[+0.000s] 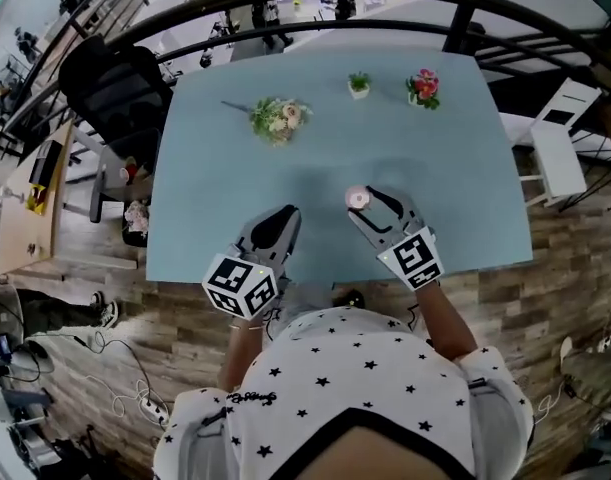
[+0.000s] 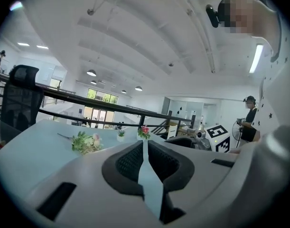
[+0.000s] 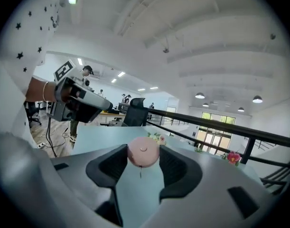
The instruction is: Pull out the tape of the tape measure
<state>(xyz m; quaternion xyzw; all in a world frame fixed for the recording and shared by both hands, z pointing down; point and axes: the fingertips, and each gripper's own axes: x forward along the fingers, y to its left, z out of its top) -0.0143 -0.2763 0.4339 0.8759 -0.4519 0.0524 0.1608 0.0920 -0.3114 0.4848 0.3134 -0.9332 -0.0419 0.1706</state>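
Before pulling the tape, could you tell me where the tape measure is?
The tape measure is clamped at the jaw tips of the right gripper, over the near right part of the table in the head view.

The right gripper holds a round pink tape measure tight between its two jaws, a little tab hanging under it, with the light blue table behind.

A pale blue surface stands on a wood-plank floor. Past its far edge runs a black railing. A black office chair sits at its left corner. Cables lie on the floor left of it. Above it, round lamps hang from a white ceiling, and windows glow beyond the railing.
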